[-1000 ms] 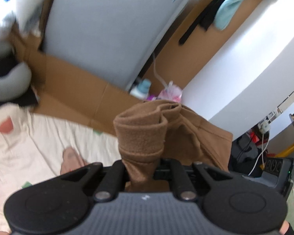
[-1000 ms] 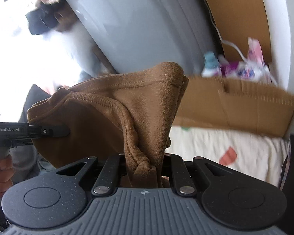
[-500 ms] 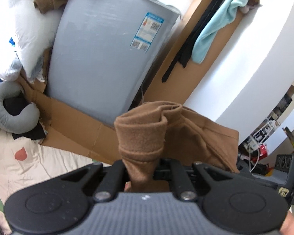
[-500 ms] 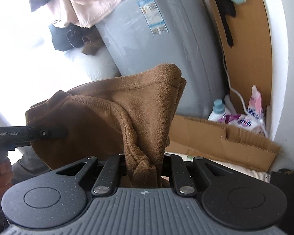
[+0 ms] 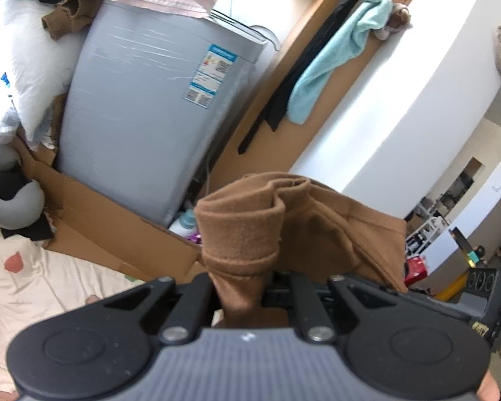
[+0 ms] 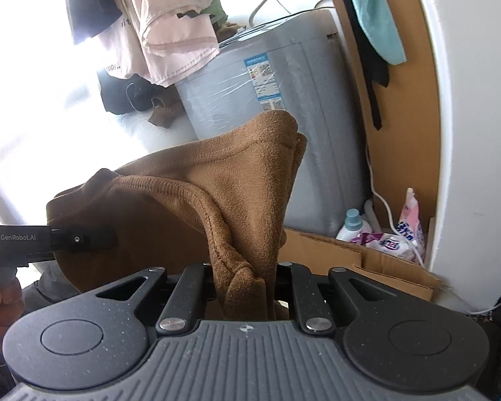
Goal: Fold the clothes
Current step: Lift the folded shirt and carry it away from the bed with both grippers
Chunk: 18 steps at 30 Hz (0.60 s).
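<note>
Above the sheet [image 5: 50, 287], the brown top [image 5: 243, 234] hangs in the air between both grippers. Left gripper [image 5: 247, 287] is clamped on a cuffed end at 12 o'clock; right gripper [image 6: 247, 280] is clamped on a seamed edge, with the left tool at its 9 o'clock. Cloth's long axis runs gripper to gripper, slack; neither hand is nearer, and fold stage can't be judged.

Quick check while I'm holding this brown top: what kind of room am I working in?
Most likely a lived-in home laundry or sleeping corner. A grey top-load washing machine stands against the wall, detergent bottles sit beside it, and a patterned bedsheet lies spread below. Clothes hang overhead.
</note>
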Each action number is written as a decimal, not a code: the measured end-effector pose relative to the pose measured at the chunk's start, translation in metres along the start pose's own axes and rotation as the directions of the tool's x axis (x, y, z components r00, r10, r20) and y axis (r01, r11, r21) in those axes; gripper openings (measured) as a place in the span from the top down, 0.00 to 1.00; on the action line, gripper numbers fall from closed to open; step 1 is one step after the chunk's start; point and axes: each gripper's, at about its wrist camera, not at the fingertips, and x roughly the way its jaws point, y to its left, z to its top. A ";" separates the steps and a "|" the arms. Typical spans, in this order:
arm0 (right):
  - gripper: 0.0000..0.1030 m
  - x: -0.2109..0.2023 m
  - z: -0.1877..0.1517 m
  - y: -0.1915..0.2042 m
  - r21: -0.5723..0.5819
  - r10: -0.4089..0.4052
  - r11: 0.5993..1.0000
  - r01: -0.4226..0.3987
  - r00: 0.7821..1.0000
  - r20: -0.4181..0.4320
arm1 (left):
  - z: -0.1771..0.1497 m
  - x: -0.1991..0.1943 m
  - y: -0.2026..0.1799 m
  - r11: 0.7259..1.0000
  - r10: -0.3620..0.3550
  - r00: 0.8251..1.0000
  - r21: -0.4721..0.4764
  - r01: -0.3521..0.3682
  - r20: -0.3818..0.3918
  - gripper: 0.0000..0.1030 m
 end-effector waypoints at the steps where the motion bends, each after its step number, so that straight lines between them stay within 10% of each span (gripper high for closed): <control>1: 0.89 -0.005 -0.002 -0.002 -0.001 -0.008 1.000 0.008 1.000 0.001 | -0.002 0.000 -0.003 1.000 -0.011 1.000 0.002 0.011 -0.002 0.93; 18: 0.89 -0.099 -0.024 -0.054 0.000 -0.195 0.981 0.195 0.981 0.016 | -0.046 0.058 -0.071 0.973 -0.219 0.969 0.050 0.226 -0.118 0.93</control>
